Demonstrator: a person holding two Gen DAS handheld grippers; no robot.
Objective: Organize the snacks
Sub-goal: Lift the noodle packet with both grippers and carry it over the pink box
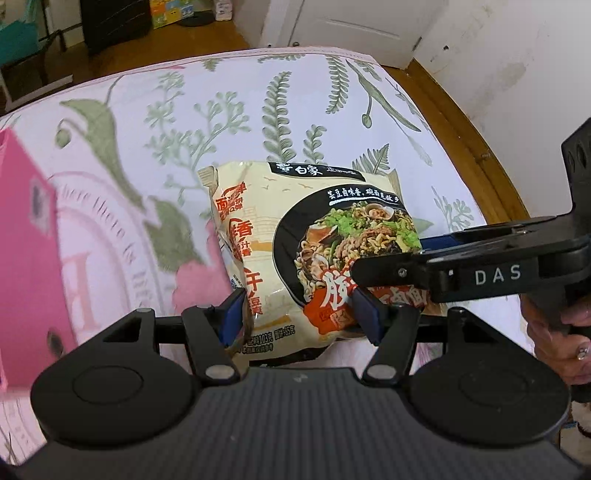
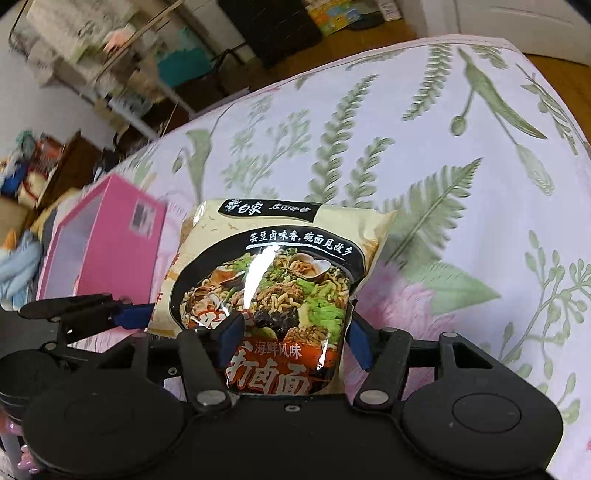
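Note:
A cream instant noodle packet [image 1: 314, 243] with a black bowl picture is held up over the floral bedsheet [image 1: 258, 110]. My left gripper [image 1: 301, 314] is shut on its near left edge. My right gripper [image 1: 388, 273] comes in from the right and is shut on the packet's right side. In the right wrist view the same packet [image 2: 273, 280] sits between my right gripper's [image 2: 291, 339] blue pads, and the left gripper [image 2: 125, 314] grips its left edge. A pink box [image 2: 107, 240] stands open on the bed to the left.
The pink box [image 1: 26, 258] fills the left edge of the left wrist view. The bed's wooden frame [image 1: 461, 140] runs along the right. Shelves and clutter [image 2: 92, 55] stand beyond the bed at far left. A white door [image 1: 351, 26] is behind.

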